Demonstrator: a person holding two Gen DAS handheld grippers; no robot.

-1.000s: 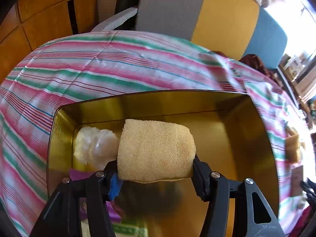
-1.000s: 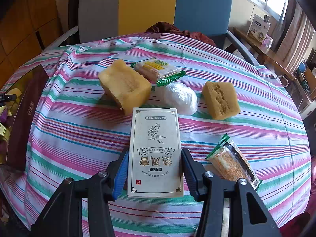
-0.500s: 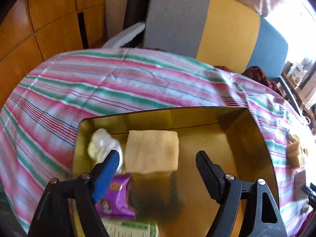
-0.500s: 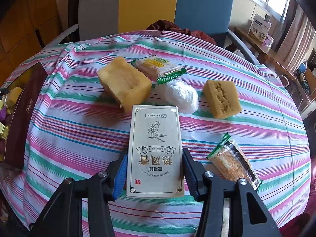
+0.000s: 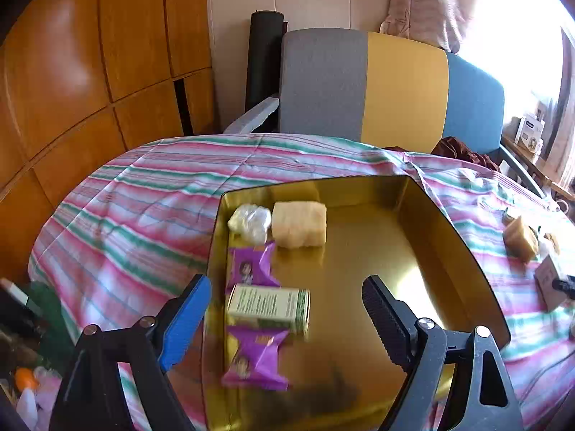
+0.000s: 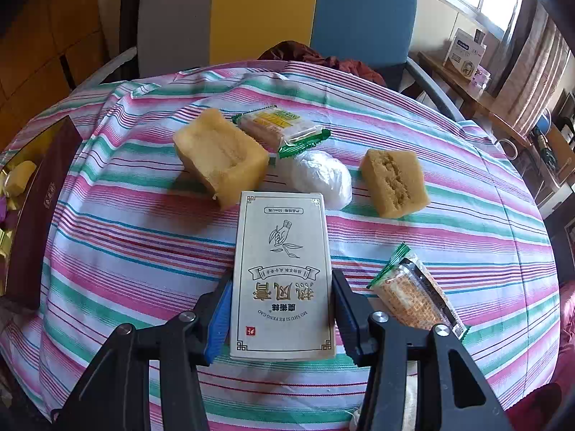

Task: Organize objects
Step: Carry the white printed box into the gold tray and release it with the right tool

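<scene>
In the left wrist view a gold tray (image 5: 424, 215) sits on the striped cloth. Along its left side lie a yellow sponge cake (image 5: 299, 224), a white wrapped bun (image 5: 250, 221), two purple packets (image 5: 249, 265), and a green-and-white box (image 5: 268, 306). My left gripper (image 5: 285, 287) hovers back above the tray's near side, jaws opening, nothing between them. In the right wrist view my right gripper (image 6: 281, 280) is shut on a beige printed box (image 6: 282, 258) lying on the table.
Beyond the beige box lie a large yellow cake (image 6: 221, 154), a green-edged packet (image 6: 282, 129), a white wrapped bun (image 6: 321, 176) and a smaller brown cake (image 6: 393, 183). A cracker packet (image 6: 413, 294) lies at the right. The tray's maroon wall (image 6: 36, 212) shows at the left. A chair (image 6: 269, 10) stands behind.
My left gripper let go of the yellow sponge cake in the tray, opened wide, and pulled back and up. The right gripper and the beige box have not moved.
</scene>
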